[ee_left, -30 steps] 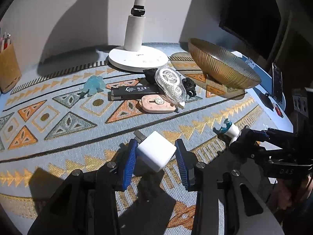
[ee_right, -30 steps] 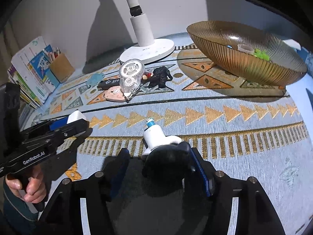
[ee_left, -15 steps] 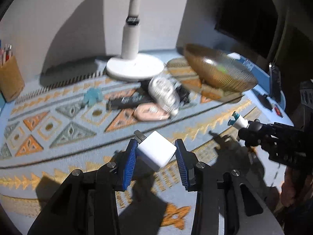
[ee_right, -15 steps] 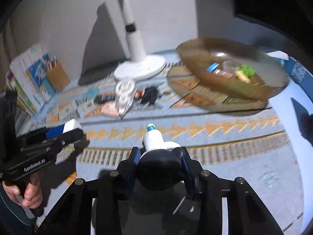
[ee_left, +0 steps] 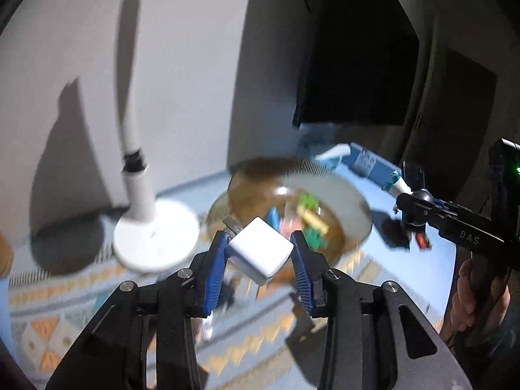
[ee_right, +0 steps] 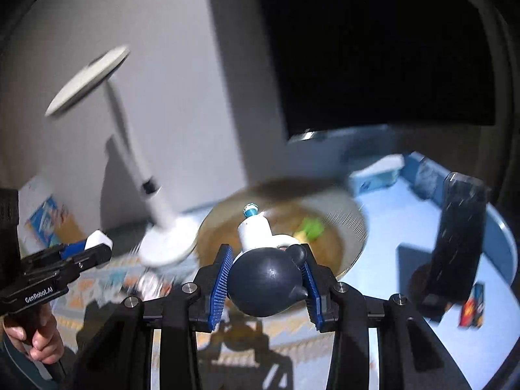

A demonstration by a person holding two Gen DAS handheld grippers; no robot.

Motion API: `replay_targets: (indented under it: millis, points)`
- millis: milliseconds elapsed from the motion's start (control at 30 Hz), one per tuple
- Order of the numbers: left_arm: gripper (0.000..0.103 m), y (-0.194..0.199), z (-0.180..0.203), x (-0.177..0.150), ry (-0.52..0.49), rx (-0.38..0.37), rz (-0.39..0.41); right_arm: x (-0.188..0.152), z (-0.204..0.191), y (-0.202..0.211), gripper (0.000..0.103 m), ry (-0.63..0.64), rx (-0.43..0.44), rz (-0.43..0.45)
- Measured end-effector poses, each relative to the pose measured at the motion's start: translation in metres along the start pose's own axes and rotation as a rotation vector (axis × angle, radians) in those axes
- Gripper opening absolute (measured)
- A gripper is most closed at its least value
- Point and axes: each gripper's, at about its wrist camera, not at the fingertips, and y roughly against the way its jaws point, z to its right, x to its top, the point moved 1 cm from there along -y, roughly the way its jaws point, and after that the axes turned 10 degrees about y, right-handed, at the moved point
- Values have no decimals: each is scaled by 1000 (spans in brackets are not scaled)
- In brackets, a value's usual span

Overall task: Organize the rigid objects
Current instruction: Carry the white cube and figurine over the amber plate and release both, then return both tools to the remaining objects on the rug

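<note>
My left gripper [ee_left: 260, 253] is shut on a white cube charger [ee_left: 260, 251], held in the air in front of the amber ribbed bowl [ee_left: 354, 201]. My right gripper [ee_right: 267, 276] is shut on a dark round-bodied toy with a white neck and teal tip [ee_right: 266, 274], also raised and facing the bowl [ee_right: 351, 224]. The bowl holds several small coloured items, blurred. Each gripper shows in the other's view: the right gripper [ee_left: 412, 209] at the right, the left gripper [ee_right: 94, 247] at the left.
A white desk lamp [ee_left: 152, 237] stands left of the bowl on the patterned mat [ee_left: 260, 344]. A black monitor [ee_right: 373, 48] is behind. A black upright device [ee_right: 455, 243] and blue boxes [ee_right: 377, 175] sit on the blue surface at right.
Both grippers have lifted off the mat and swung toward the bowl, still holding the charger and the toy. The views are blurred by motion.
</note>
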Motion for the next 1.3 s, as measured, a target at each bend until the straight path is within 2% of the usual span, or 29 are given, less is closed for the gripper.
replay_targets:
  millis: [133, 233, 467, 567, 767, 800, 833, 867, 933, 1033, 1100, 1167, 1300]
  points:
    - [36, -39, 13, 30, 33, -28, -20, 19, 28, -17, 40, -47, -70, -7]
    - [36, -69, 21, 34, 34, -17, -49, 19, 46, -39, 40, -93, -72, -44]
    - [36, -144, 27, 12, 39, 26, -173, 1, 62, -90, 40, -114, -105, -171]
    - [36, -162, 27, 4, 44, 39, -212, -8, 66, -105, 40, -118, -137, -221]
    - [37, -180, 30, -1, 41, 57, -245, -15, 70, -117, 40, -113, -164, -264]
    - [39, -181, 29, -1, 47, 60, -249, -16, 71, -119, 40, -120, -165, -269]
    - [52, -180, 28, 0, 55, 58, -254, -16, 72, -119, 40, -129, -162, -270]
    - [59, -176, 28, 2, 62, 61, -251, -15, 73, -118, 41, -141, -151, -267]
    - [66, -161, 26, 7, 66, 56, -213, -11, 76, -108, 43, -148, -168, -246]
    - [66, -125, 24, 17, 61, 28, -151, 0, 74, -84, 51, -144, -172, -170]
    - [70, -97, 22, 20, 55, 15, -106, 7, 73, -65, 60, -149, -172, -118]
    - [75, -69, 19, 22, 48, 16, -57, 13, 67, -49, 61, -143, -172, -82]
    - [75, -16, 11, 20, 48, 31, 26, 19, 42, -28, 61, -98, -141, -53]
